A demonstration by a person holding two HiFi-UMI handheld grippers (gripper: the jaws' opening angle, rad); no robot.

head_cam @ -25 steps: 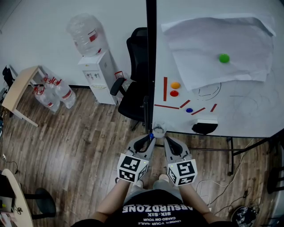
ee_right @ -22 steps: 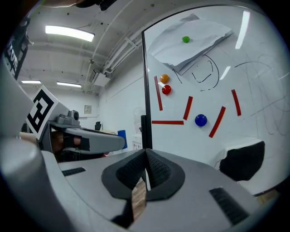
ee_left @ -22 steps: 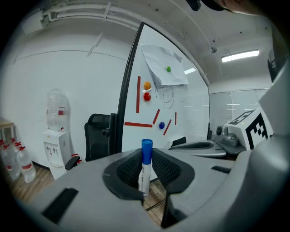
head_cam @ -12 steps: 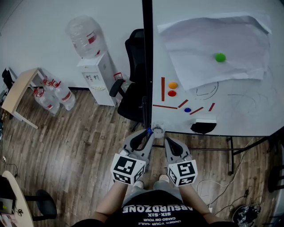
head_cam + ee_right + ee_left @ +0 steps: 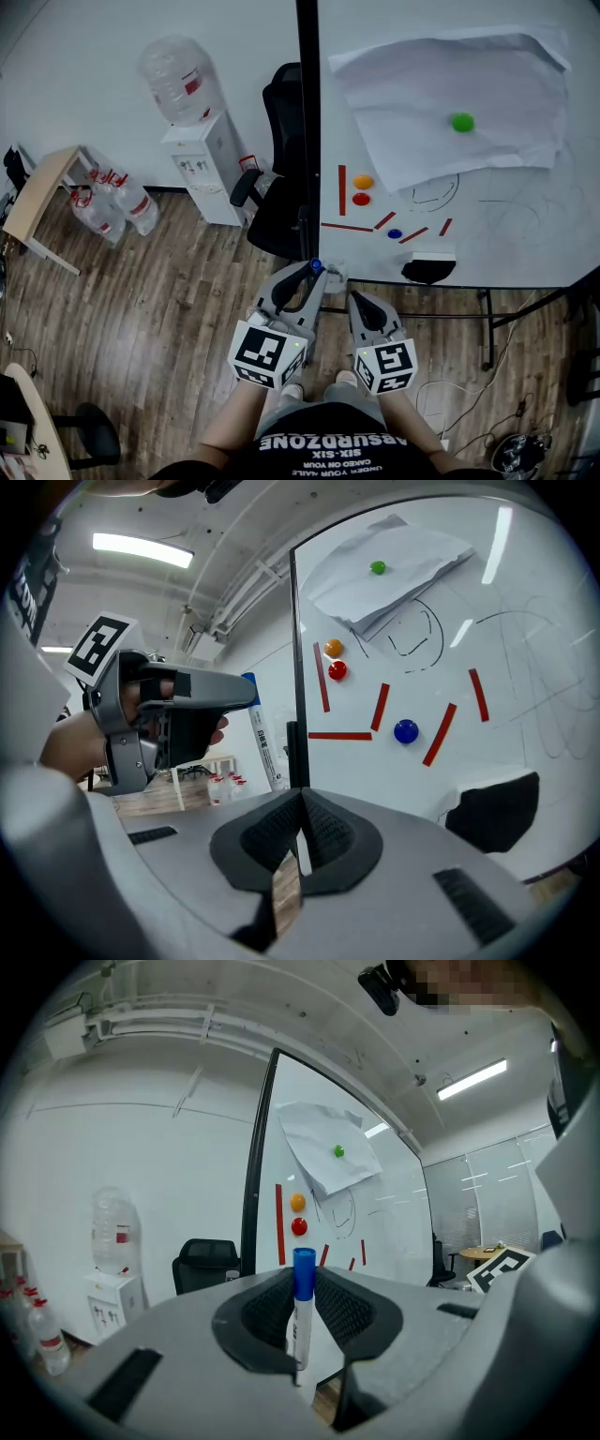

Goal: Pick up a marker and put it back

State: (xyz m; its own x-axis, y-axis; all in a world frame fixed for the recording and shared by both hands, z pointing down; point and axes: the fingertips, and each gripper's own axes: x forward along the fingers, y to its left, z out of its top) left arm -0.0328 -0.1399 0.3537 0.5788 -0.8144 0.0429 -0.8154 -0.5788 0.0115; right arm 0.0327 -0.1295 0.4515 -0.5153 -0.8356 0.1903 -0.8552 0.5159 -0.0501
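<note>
A white marker with a blue cap [image 5: 302, 1309] stands upright between the pads of my left gripper [image 5: 302, 1283], which is shut on it. In the head view that left gripper [image 5: 310, 274] points at the whiteboard's lower left corner, with the marker's blue cap [image 5: 317, 265] at its tips. The right gripper view shows the marker [image 5: 263, 744] hanging down from the left gripper [image 5: 246, 692]. My right gripper [image 5: 301, 801] is shut with nothing in it. In the head view the right gripper [image 5: 350, 300] sits just right of the left one.
The whiteboard [image 5: 497, 239] carries a sheet of paper [image 5: 422, 84], a green magnet [image 5: 461, 121], an orange one [image 5: 363, 181], a red one [image 5: 361, 199], a blue one [image 5: 395, 233] and a black eraser [image 5: 429, 270]. A black office chair [image 5: 281, 187] and a water dispenser [image 5: 208, 155] stand to the left.
My left gripper has swung left and a little up with the marker still in it. The right gripper has stayed put.
</note>
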